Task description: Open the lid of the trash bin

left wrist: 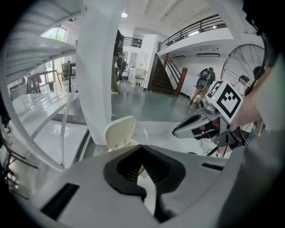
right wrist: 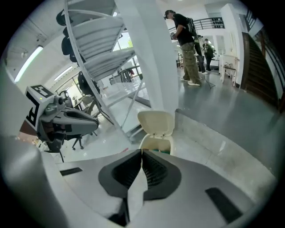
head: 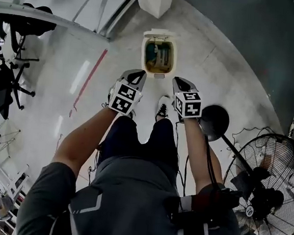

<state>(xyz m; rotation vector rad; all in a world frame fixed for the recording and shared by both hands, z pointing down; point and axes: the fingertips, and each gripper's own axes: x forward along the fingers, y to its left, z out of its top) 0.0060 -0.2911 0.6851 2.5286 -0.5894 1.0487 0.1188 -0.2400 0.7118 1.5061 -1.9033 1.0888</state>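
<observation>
Standing at twelve o'clock, the cream trash bin (right wrist: 154, 144) has its lid (right wrist: 155, 121) raised upright. The left gripper (head: 136, 77) and right gripper (head: 179, 83) are both clenched, empty.

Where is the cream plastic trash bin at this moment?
The cream plastic trash bin stands on the floor at the top centre of the head view, ahead of the left gripper and the right gripper, at the foot of a white pillar.
</observation>
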